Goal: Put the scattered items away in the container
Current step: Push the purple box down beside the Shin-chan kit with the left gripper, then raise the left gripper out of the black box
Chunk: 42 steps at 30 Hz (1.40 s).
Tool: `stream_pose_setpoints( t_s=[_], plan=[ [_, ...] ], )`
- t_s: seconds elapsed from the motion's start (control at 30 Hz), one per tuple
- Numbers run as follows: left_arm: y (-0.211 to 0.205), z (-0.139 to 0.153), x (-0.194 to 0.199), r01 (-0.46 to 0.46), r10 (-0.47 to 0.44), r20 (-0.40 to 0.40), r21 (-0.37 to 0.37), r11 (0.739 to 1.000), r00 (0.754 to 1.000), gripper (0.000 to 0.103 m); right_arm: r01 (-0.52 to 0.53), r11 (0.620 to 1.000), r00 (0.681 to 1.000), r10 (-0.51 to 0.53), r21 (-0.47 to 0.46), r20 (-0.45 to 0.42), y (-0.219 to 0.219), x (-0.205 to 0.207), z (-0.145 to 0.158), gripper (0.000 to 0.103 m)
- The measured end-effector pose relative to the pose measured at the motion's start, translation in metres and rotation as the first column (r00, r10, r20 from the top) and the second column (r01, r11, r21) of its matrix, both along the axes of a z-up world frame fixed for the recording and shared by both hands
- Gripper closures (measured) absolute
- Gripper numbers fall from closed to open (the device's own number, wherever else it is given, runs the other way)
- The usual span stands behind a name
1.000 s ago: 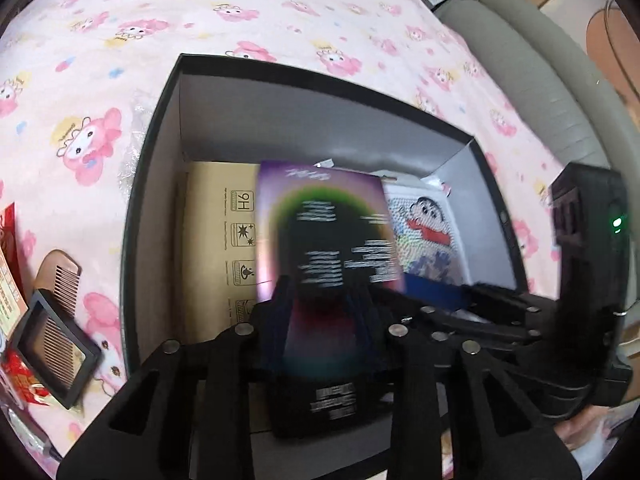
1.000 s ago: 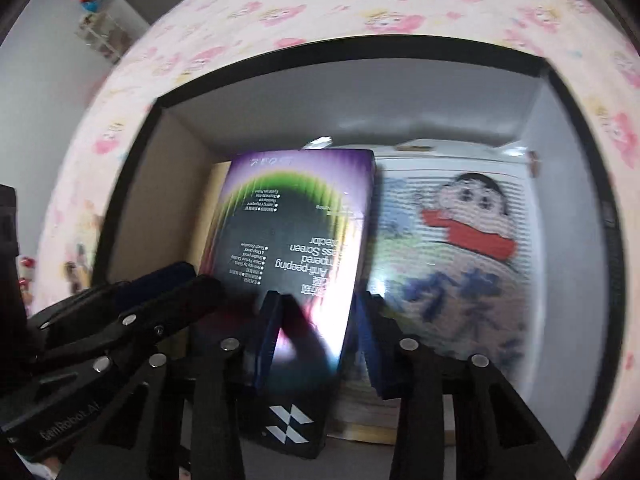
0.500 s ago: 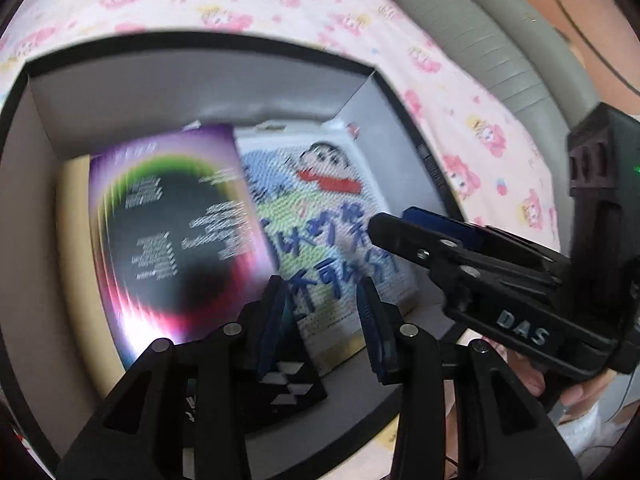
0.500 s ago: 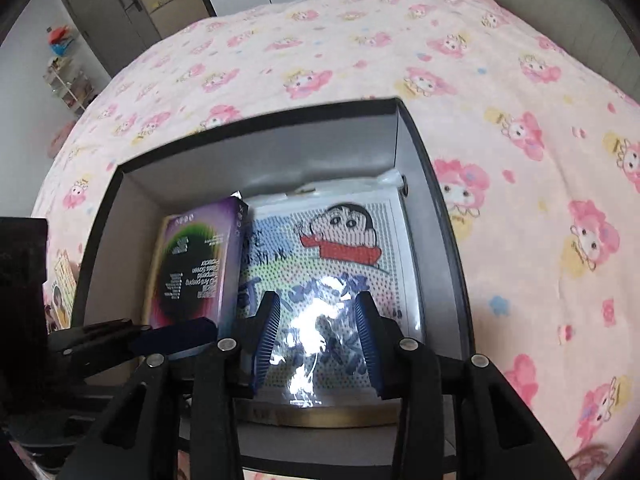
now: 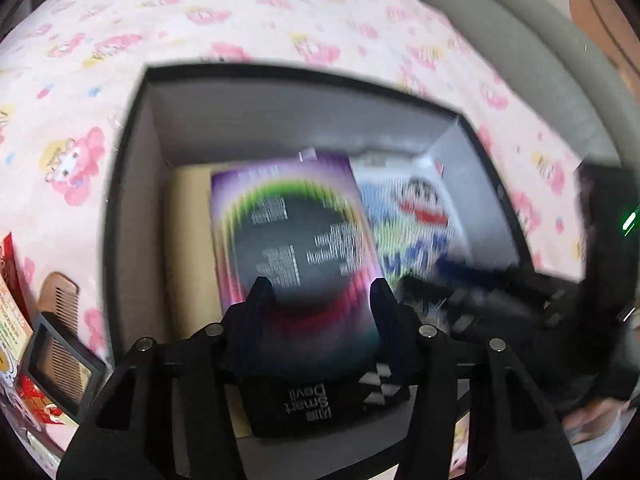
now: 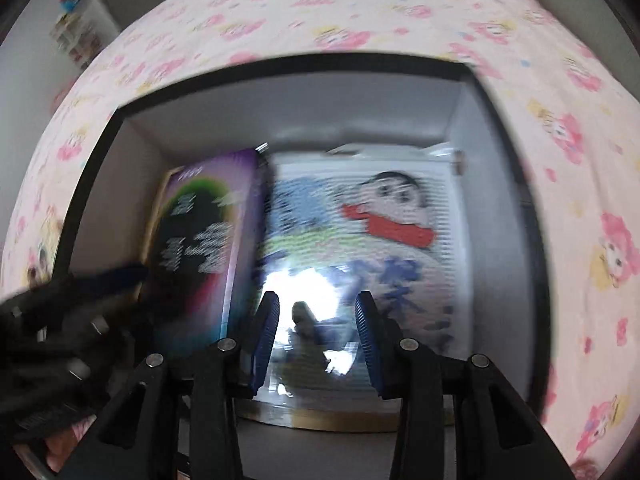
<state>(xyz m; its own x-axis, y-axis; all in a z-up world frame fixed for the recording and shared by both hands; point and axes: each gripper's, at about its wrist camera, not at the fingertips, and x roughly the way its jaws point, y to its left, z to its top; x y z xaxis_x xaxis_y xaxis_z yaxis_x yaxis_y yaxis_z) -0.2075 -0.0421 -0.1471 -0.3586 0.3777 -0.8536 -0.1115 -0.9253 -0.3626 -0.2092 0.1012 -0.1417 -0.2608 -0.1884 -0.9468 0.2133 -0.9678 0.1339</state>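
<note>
Both claws hang over one box (image 5: 132, 208): left claw (image 5: 320, 292) is opening astride the purple pack (image 5: 292, 248) lying inside, right claw (image 6: 316, 308) narrow and empty, while only the left view shows one comb (image 5: 60, 304) outside.

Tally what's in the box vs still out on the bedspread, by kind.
In the box:
Purple screen-protector pack: 1
Cartoon bead picture: 1
Tan cardboard pack, under the purple one: 1

Out on the bedspread:
Wooden comb: 1
Black frame lying over the comb: 1
Red printed packets, at the frame edge, count unclear: at least 1

Total: 6 or more
</note>
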Motion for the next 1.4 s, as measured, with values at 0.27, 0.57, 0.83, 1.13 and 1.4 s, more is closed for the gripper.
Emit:
stream_pose_setpoints(
  t_s=[0.27,0.57,0.83,1.13,1.4],
  plan=[
    [-0.007,-0.008,-0.009,0.001,-0.002,0.011,0.089,0.996,1.000,0.063,-0.141,0.985,0.988,0.147,-0.097,0.050,-0.040,0.003,-0.010,0.070],
    [0.002,-0.027,-0.045,0.042,-0.057,0.175,0.086,0.995,0.983,0.063,-0.030,0.998,0.999,0.031,0.062,-0.025,0.005,-0.029,0.008,0.069],
    [-0.016,-0.018,-0.117,-0.079,0.086,0.170,-0.049,0.996,0.982,0.069,-0.032,0.997,0.999,0.034,0.068,-0.016,-0.007,-0.099,-0.003,0.068],
    [-0.009,-0.041,-0.129,-0.019,0.050,0.205,-0.150,0.988,0.977,0.069,-0.044,0.995,0.999,0.041,0.094,0.033,-0.016,-0.121,-0.025,0.068],
    [-0.014,-0.036,-0.114,-0.031,0.049,0.187,-0.096,0.995,0.981,0.069,-0.036,0.997,0.998,0.034,0.066,0.044,-0.002,-0.101,-0.015,0.068]
  ],
)
